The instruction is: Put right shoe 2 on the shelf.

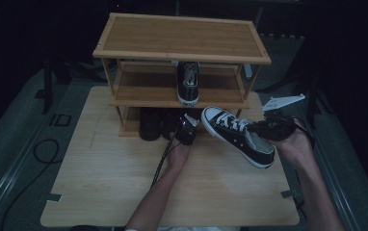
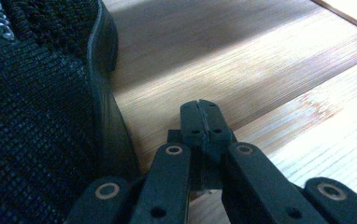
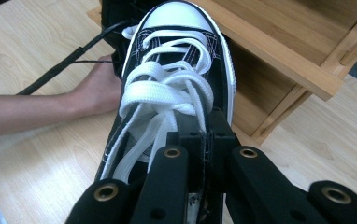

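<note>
Up off the table, a black-and-white sneaker hangs in the right gripper, its white toe cap pointing toward the rack and its heel toward the person's right hand. In the right gripper view the fingers are pressed together on the sneaker's side wall, just beside the white laces, and the toe reaches out over the front edge of a wooden shelf.

The rack is bamboo, with three levels, and stands at the far side of the table. A second sneaker sits on the middle level, one end facing the camera. On the bottom level there are dark shoes, too dim in the high view to count surely, probably two.

The left gripper is held low at the front of the bottom level, the left hand behind it and its cable trailing back along the forearm. In the left gripper view its fingers are closed tip to tip with nothing between them, over the bare boards of the shelf. A black knit shoe with a dark rubber sole lies just beside them, to their left, not touching.
</note>
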